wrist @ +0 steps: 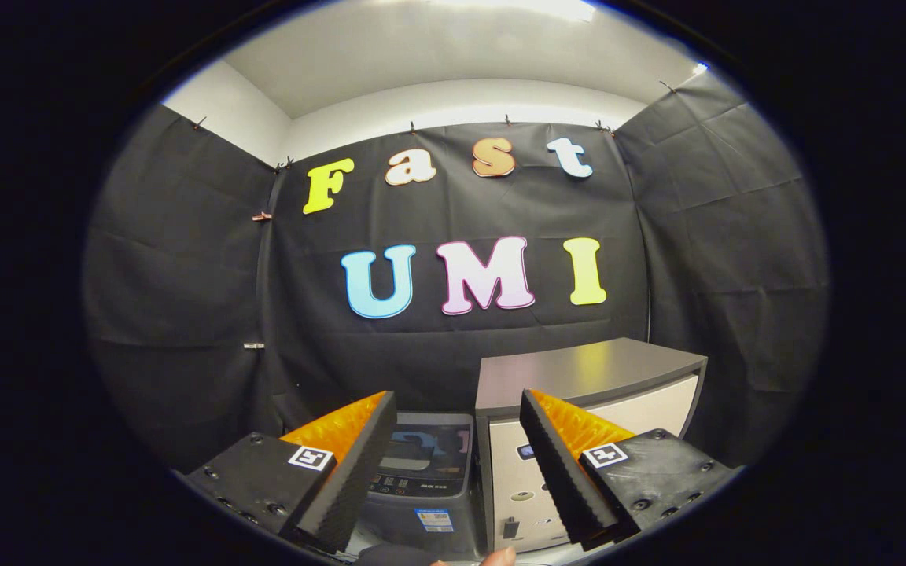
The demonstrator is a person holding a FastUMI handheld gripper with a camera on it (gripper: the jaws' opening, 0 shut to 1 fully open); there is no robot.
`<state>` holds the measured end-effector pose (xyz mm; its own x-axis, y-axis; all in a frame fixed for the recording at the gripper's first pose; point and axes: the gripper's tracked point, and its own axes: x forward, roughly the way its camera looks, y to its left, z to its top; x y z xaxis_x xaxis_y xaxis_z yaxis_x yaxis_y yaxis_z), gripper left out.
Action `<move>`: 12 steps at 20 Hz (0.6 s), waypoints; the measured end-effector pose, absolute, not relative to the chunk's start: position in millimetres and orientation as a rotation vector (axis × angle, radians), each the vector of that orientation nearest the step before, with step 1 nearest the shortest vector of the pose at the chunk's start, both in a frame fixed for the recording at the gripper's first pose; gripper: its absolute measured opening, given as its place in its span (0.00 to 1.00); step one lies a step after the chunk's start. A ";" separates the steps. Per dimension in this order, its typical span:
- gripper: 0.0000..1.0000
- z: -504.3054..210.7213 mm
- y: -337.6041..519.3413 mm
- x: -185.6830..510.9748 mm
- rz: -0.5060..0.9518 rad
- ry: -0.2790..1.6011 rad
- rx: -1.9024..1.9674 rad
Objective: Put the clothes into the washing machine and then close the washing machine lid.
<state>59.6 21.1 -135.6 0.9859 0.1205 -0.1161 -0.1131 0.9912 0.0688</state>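
Nearest to me, the gripper (457, 464) was held up with its two fingers spread wide apart, nothing between them and nothing touched by either. Just below the gap a fingertip of a person's hand (498, 557) peeped in, next to a dark rounded shape I could not make out.

Ahead of the fingers, seen through the gap, stood the washing machine (424, 479), small and grey, its dark glossy lid (429, 446) lying flat and closed on top, a control strip and a sticker on its front. Touching or nearly touching its right side stood a taller pale cabinet (528, 472) with a grey top. I could not tell where the clothes were.

Beyond both hung the black cloth wall (185, 314) of the booth, with white wall and ceiling above it.
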 end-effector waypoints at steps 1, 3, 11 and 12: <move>0.99 -131.3 20.2 59.5 0.112 0.109 0.066; 0.99 -124.4 20.3 56.2 0.108 0.090 0.070; 0.99 -117.2 18.4 52.6 0.104 0.070 0.063; 0.99 -118.1 17.6 51.3 0.102 0.072 0.065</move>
